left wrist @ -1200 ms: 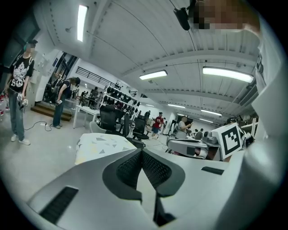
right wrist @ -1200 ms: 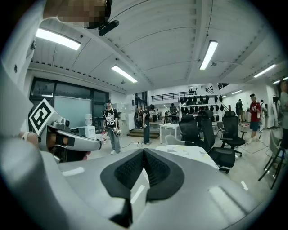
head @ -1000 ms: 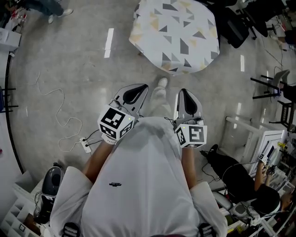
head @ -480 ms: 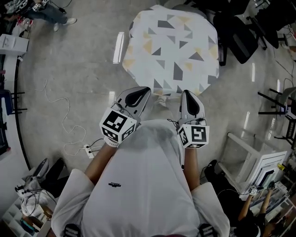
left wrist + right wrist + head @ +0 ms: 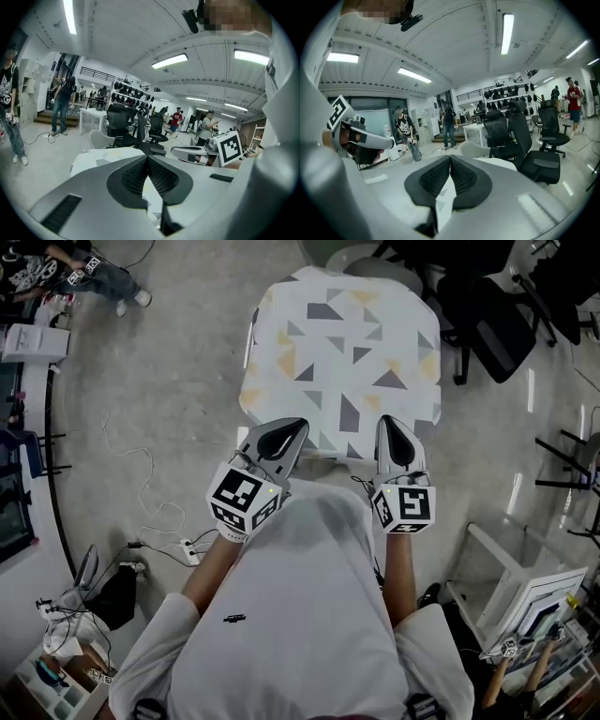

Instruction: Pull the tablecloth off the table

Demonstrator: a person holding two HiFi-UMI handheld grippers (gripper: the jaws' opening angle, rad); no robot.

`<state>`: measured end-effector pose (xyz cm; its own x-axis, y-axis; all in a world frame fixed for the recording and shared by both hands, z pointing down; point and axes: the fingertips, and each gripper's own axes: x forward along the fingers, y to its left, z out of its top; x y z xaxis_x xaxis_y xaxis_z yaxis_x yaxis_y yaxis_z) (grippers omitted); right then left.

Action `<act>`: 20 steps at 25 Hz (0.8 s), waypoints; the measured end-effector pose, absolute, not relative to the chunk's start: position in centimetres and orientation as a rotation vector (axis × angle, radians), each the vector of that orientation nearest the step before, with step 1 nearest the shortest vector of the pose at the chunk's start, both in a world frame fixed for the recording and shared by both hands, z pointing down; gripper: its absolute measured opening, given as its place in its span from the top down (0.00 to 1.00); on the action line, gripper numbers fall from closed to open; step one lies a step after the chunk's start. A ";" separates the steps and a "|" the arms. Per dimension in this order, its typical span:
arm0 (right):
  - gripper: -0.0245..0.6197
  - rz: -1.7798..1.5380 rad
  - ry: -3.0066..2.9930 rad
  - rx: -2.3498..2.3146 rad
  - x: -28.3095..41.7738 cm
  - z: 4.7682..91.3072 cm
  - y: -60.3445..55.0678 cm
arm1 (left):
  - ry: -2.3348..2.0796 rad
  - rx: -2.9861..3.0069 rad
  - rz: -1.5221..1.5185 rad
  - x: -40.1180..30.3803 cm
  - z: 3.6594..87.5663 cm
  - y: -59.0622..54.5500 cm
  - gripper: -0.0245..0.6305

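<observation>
With left gripper (image 5: 281, 430) & right gripper (image 5: 392, 430) both clenched on nothing, just short of the tablecloth (image 5: 342, 352) draped over its table straight ahead, the near hem could be nudged, not caught, if jaws aren't opened first; vs. 1 s ago, cloth is seen much nearer.

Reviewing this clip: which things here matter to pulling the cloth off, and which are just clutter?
Job in hand: tablecloth over the table; left gripper and right gripper, both shut, holding nothing.

Lying about: office chair; power strip; white cable on the floor.
</observation>
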<state>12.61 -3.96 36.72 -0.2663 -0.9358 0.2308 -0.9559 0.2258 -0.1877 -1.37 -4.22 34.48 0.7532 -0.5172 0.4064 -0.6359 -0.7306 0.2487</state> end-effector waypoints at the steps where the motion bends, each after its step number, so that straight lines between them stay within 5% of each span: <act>1: 0.94 0.458 -2.404 1.855 12.7 36.9 -4.3 | -0.883 2.573 0.441 -1.3 34.5 -4.6 0.95; 14: 0.94 0.400 -2.449 1.799 15.4 37.0 -9.4 | -0.795 2.580 0.414 2.7 35.3 -9.3 0.95; 20: 0.82 0.416 -2.445 1.724 19.1 39.2 -15.5 | -0.789 2.572 0.420 6.0 36.5 -13.3 0.95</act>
